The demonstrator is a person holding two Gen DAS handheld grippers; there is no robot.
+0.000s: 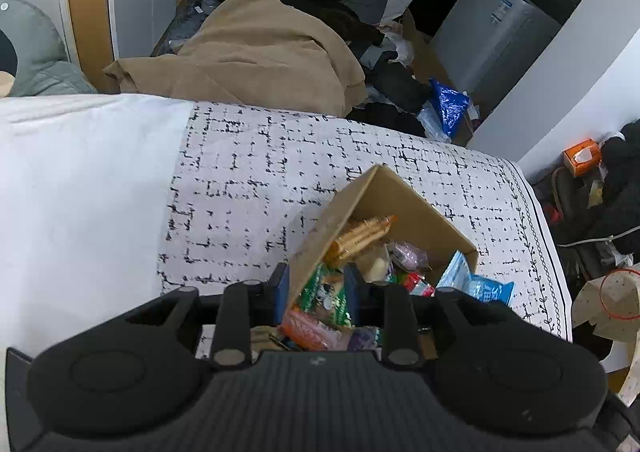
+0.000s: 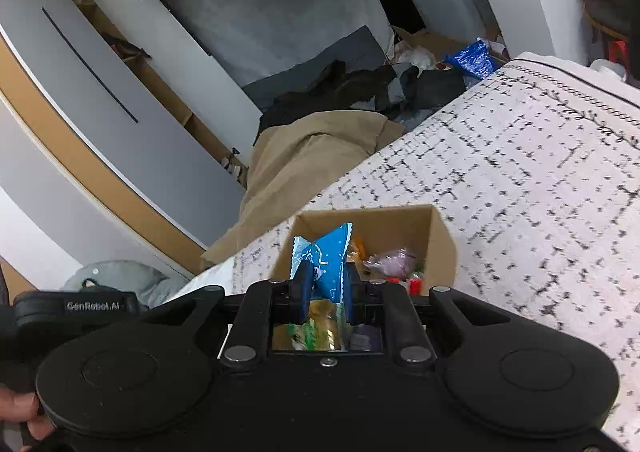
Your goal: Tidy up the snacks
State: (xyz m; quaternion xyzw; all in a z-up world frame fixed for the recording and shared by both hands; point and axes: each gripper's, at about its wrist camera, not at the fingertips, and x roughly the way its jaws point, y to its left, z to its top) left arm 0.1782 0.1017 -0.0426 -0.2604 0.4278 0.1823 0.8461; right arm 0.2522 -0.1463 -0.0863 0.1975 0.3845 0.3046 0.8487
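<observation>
right gripper (image 2: 325, 284) clamped on blue snack packet (image 2: 326, 258), hanging over cardboard box (image 2: 442, 248) on patterned bedspread (image 2: 520, 180). left gripper (image 1: 316, 284) straddling box's wall, fingers slightly apart, not pinching.

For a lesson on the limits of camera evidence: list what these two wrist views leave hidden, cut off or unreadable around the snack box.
- Left wrist view: the cardboard box's near side, hidden behind the left gripper.
- Right wrist view: the print on the blue packet in the right gripper, too blurred to read.
- Both views: the lower snacks, buried under others.
- Right wrist view: the person's hand, cut off by the frame edge.
</observation>
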